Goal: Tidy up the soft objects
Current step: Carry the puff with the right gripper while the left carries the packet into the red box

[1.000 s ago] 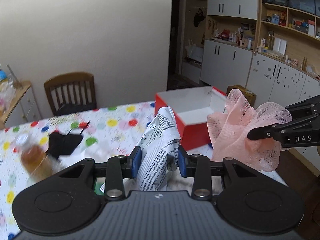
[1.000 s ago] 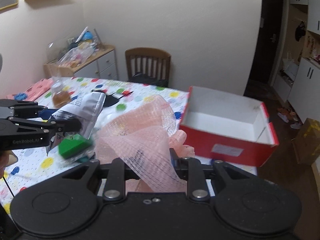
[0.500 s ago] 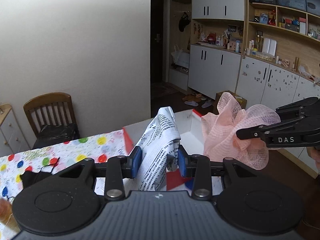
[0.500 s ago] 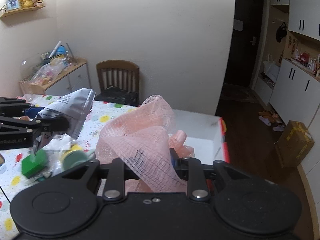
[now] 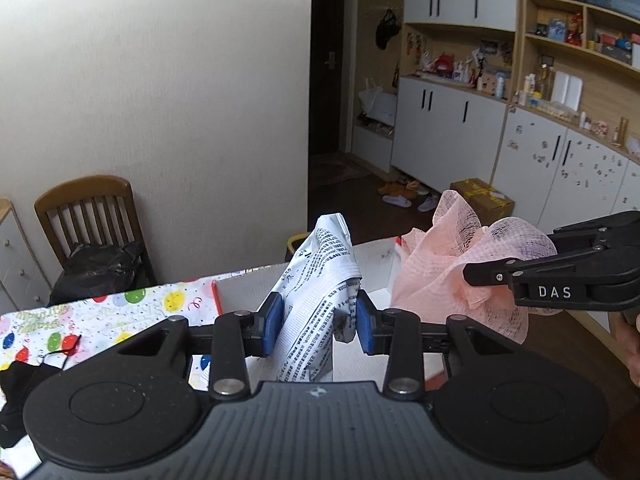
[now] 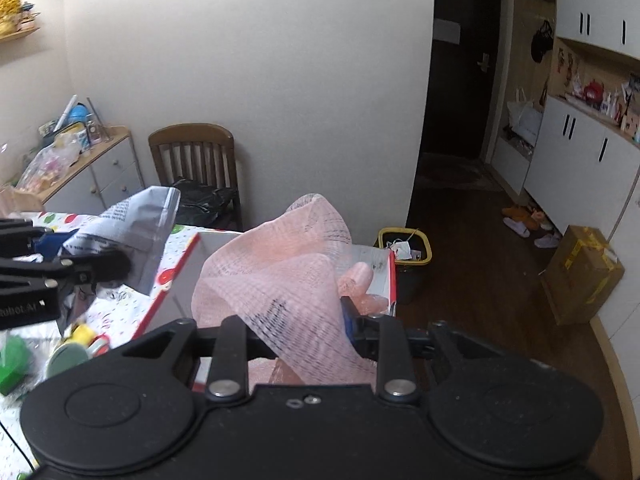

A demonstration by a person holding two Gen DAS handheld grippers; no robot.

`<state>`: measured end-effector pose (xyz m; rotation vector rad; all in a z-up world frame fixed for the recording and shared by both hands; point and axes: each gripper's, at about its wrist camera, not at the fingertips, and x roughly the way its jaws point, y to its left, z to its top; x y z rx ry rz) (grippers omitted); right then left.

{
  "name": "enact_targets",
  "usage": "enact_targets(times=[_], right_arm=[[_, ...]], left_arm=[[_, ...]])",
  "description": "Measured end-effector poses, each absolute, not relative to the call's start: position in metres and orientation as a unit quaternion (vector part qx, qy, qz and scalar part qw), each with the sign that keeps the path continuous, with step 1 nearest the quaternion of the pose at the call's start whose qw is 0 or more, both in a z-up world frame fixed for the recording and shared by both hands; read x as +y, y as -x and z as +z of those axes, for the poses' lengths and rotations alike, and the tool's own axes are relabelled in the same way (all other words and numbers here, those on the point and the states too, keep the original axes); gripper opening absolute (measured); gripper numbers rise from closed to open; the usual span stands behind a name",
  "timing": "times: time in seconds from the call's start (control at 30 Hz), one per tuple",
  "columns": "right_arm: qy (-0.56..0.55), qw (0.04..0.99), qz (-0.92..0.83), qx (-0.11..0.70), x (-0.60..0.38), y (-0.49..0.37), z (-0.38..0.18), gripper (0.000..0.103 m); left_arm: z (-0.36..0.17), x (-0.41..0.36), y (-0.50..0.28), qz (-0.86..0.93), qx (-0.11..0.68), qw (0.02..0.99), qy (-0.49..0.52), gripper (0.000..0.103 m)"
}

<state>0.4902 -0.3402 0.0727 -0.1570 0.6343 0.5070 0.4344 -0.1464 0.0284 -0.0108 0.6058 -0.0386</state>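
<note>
printed white pouch [image 5: 316,304]: crumpled, upright | pink mesh cloth [image 6: 288,280]: bunched, aloft

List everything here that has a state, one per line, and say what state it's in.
left gripper: shut on the printed pouch
printed pouch: crumpled, held upright
right gripper: shut on the pink mesh cloth
pink mesh cloth: bunched, held up
red box: open, lidless
dark door: closed

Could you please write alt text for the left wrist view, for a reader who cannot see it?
The left claw grips a printed silvery pouch above an open red box on a polka-dot table. Right of it, the right claw holds a pink mesh cloth.
</note>
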Motion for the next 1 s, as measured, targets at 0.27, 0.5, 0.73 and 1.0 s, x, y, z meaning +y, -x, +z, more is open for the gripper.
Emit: enact_targets(times=[0.27,0.5,0.73,1.0], right_arm=[[0.083,0.905,0.244,0.340,-0.330,-0.530,0.035,0.026],[0.099,0.896,0.243,0.359,-0.317,-0.554,0.006,0.026],[0.130,0.879,0.257,0.381,-0.308,-0.568,-0.018,0.028],[0.174,0.859,0.271,0.398,-0.297,-0.569,-0.041,0.034]], left_arm=[[-0.010,-0.148,-0.493,0.003,0.335,0.942,0.030,0.037],[-0.040,-0.149,-0.530,0.012,0.366,0.930,0.019,0.037],[-0.072,-0.152,-0.562,0.017,0.423,0.906,0.016,0.037],[-0.096,-0.154,-0.580,0.018,0.481,0.877,0.008,0.037]])
